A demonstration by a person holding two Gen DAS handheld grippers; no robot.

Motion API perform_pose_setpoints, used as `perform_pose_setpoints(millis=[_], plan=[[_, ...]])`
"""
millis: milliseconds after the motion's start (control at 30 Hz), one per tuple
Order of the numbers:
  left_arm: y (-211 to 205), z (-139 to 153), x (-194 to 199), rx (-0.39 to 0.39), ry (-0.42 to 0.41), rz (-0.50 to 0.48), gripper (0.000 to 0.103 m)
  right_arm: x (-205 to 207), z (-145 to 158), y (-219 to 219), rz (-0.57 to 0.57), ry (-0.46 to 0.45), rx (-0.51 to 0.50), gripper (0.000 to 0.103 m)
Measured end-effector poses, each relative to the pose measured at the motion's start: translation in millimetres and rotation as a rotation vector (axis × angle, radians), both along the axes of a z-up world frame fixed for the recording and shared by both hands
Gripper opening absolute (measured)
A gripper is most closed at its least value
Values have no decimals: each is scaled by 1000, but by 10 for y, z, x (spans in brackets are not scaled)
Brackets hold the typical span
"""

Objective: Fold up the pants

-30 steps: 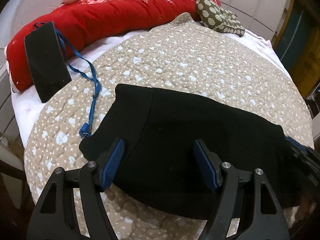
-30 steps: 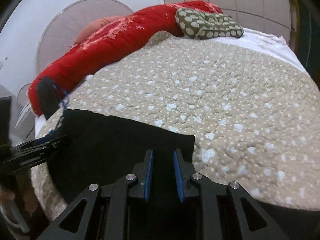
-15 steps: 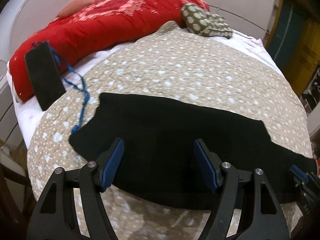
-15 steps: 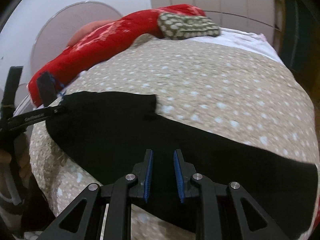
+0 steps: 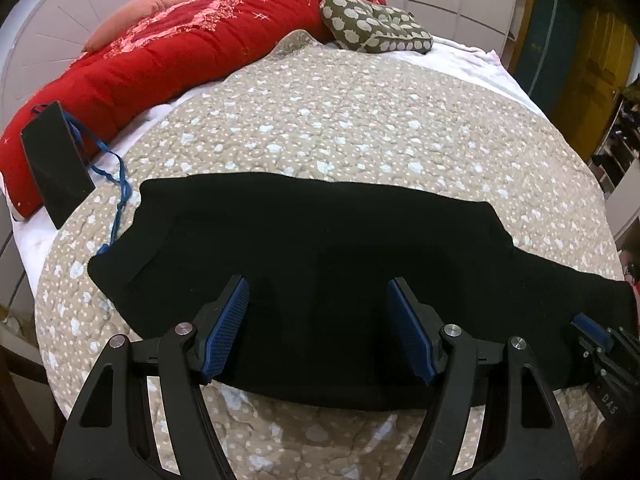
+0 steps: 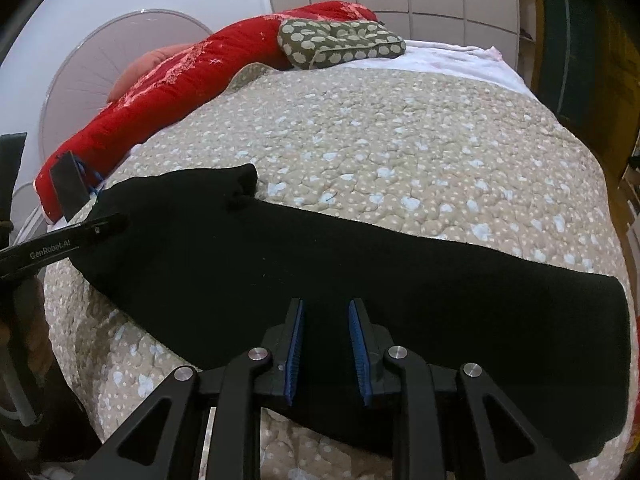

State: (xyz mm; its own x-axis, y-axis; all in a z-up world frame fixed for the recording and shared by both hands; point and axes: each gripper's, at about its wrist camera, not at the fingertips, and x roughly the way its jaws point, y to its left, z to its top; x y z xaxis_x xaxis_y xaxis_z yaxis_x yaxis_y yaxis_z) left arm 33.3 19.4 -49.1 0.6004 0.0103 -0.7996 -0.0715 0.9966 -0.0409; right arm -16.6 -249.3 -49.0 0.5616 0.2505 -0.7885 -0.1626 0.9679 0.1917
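- Two grippers sit low in their frames over the black pants, which lie stretched in a long band across the lower half of the dotted beige quilt.
- The left gripper has its blue-padded fingers spread wide above the near edge of the pants, nothing between them but cloth below.
- The right gripper has its fingers a narrow gap apart over the pants' near edge; whether cloth is pinched there cannot be told.
- At the left edge of the left view, a black phone with a blue lanyard leans on the red blanket; the lanyard's end touches the pants' left corner.
- A green spotted pillow lies at the top centre, well apart from the pants.
- The upper quilt beyond the pants is bare cloth; a white sheet shows at the upper right.
- In the right view, the pants' far end bunches into a small hump left of centre.
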Motion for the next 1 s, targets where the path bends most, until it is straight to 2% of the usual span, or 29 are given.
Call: perform_pose_setpoints(millis=[567, 767, 867, 1000], plan=[[22, -34, 0, -5, 11, 1, 72, 4, 0, -8, 6, 4, 3, 24], [1, -133, -20, -7, 35, -5, 72, -132, 120, -95, -5, -22, 28, 25], [-75, -173, -46, 38, 24, -9, 72, -199, 6, -155, 9, -3, 1, 27], [-218, -90, -41, 23, 36, -49, 72, -284, 18, -269, -6, -16, 55, 27]])
